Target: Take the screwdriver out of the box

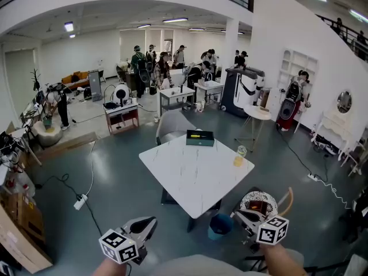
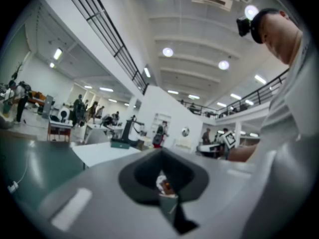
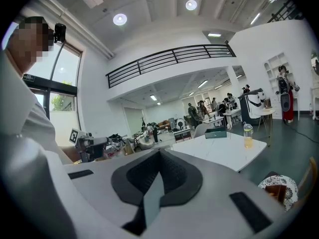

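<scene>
A dark green box [image 1: 199, 137] lies at the far edge of the white table [image 1: 195, 180], and no screwdriver shows. It also shows small in the left gripper view as the box [image 2: 121, 144] and in the right gripper view as the box [image 3: 216, 132]. Both grippers hang well short of the table, near my body. My left gripper [image 1: 148, 225] is at the lower left with its jaws together [image 2: 162, 179]. A small white and brown bit shows at their notch, unclear what. My right gripper [image 1: 241, 218] is shut and empty [image 3: 157, 177].
A bottle of yellow liquid [image 1: 240, 156] stands at the table's right edge. A blue bin [image 1: 220, 226] sits under the near corner, beside a round patterned seat [image 1: 259, 202]. A grey chair [image 1: 172, 125] stands behind the table. People, workbenches and floor cables fill the back.
</scene>
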{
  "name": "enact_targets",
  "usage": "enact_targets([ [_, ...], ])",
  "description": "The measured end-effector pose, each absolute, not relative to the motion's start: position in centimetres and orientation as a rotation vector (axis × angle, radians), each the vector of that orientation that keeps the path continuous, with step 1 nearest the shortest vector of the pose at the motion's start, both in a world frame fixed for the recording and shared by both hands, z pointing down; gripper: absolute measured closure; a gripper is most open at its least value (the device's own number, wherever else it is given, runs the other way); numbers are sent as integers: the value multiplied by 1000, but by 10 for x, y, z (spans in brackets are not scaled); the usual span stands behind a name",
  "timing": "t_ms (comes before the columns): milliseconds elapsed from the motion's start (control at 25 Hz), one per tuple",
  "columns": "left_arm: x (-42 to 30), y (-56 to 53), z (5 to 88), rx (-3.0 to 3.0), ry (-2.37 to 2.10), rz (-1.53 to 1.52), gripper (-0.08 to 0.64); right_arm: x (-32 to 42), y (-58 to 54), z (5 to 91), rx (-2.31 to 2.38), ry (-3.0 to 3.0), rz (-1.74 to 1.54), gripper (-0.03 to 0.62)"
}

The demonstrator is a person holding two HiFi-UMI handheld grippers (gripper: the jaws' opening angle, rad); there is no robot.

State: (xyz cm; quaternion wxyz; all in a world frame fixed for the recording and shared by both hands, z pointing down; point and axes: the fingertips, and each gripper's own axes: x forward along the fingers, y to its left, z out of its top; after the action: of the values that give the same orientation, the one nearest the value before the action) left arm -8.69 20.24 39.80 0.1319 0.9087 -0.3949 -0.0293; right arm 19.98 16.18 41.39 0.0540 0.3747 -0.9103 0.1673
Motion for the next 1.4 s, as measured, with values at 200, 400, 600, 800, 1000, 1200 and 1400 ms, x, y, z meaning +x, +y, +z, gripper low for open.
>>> enact_targets([
  [200, -76, 200, 396, 2639, -1143, -84, 555, 208, 160, 414, 1126, -2778, 561, 584],
  [400, -55, 198, 395, 2642, -1144, -82, 555, 228, 161, 416, 1130, -2790, 570, 584],
  [600, -29, 201, 392, 2639, -1152, -86, 555, 257, 167, 415, 1137, -2795, 564, 584],
  [800, 7, 203, 395, 2630, -1156, -83, 555, 290, 170, 418, 1130, -2803, 567, 584],
  [1000, 41, 206, 397, 2604, -1155, -76, 555, 320, 175, 423, 1118, -2813, 553, 584],
  [1200, 62, 205, 395, 2609, -1147, -54, 555, 340, 171, 432, 1126, -2819, 576, 584],
  [1400, 58, 196, 397, 2604, -1152, -42, 555, 340, 160, 440, 1127, -2816, 604, 584],
])
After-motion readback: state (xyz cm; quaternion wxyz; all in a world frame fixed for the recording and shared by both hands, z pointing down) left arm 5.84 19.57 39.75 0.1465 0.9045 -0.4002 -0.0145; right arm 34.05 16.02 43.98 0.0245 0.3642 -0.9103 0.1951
